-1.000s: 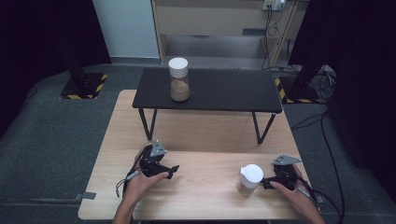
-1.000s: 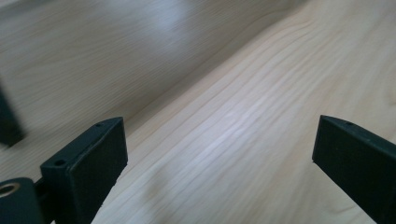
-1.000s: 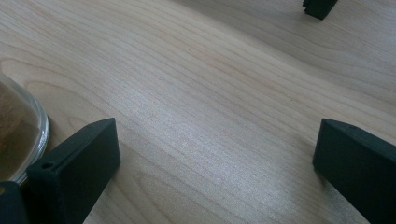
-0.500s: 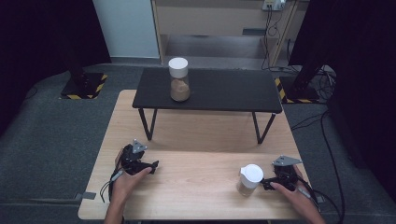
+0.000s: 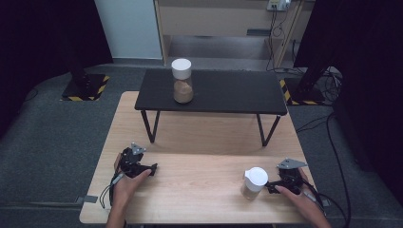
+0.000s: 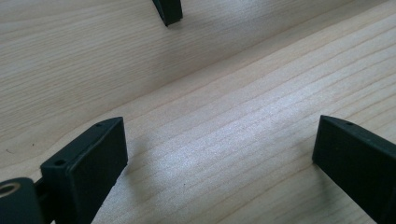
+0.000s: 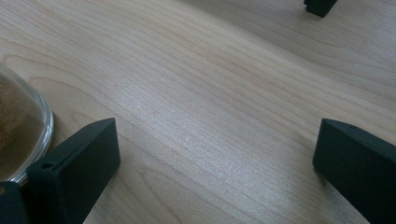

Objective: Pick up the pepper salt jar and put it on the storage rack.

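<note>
Left jaws: spread wide with nothing between them, over bare wood grain in the left gripper view.
Right jaws: likewise spread and released; in the right gripper view a glass jar (image 7: 21, 130) curves just beside the left-hand jaw, outside the gap, whether touching I cannot tell.
Left gripper (image 5: 153, 168): low over the near left of the counter (image 5: 204, 185), held by the left hand (image 5: 124, 183), pointing right.
Right gripper (image 5: 268, 186): at the near right, held by the right hand (image 5: 297, 192), pointing left at the jar.
Near jar (image 5: 254, 183): upright on the counter, white lid, brownish filling, just left of the right gripper.
High view adds: a second lidded jar (image 5: 182, 80) of brown filling standing on a black side table (image 5: 237, 92) at the far end of the counter, well apart from both grippers.
Gripper views add: a black table foot (image 6: 168, 10) at each top edge.
Cut off: the near jar's lid and most of its body in the right gripper view.
</note>
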`<state>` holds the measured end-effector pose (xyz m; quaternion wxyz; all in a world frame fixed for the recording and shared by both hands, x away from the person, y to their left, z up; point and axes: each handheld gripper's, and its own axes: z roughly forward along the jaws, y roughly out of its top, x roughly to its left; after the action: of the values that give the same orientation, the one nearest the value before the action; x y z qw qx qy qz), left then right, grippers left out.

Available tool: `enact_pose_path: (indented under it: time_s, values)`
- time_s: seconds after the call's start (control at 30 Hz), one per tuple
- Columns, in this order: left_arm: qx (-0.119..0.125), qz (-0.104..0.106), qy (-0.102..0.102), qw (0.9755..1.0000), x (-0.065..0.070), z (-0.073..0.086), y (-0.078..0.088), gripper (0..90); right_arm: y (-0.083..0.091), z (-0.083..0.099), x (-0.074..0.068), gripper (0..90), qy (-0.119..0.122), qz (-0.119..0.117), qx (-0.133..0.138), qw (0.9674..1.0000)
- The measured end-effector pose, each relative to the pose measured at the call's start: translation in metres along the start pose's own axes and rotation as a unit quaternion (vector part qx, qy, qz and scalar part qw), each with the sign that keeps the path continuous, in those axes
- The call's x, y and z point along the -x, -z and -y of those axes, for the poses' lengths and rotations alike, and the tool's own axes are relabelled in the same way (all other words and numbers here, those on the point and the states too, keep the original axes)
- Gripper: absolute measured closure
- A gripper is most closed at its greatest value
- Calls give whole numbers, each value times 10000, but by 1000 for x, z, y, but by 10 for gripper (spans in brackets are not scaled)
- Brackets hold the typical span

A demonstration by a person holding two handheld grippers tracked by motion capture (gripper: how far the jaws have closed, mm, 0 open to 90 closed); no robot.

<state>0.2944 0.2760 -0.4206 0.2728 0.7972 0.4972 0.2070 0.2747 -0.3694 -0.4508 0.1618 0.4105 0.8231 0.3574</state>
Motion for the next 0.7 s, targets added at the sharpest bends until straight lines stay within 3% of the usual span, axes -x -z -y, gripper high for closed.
enact_pose_path:
  time_s: [0.23,0.7]
  values:
    - [-4,51,203,9998,-3,2,-2,0,0,0,0,16,-7,4,1,10000]
    - [114,78,208,9997,-4,7,-3,0,0,0,0,16,-9,7,0,10000]
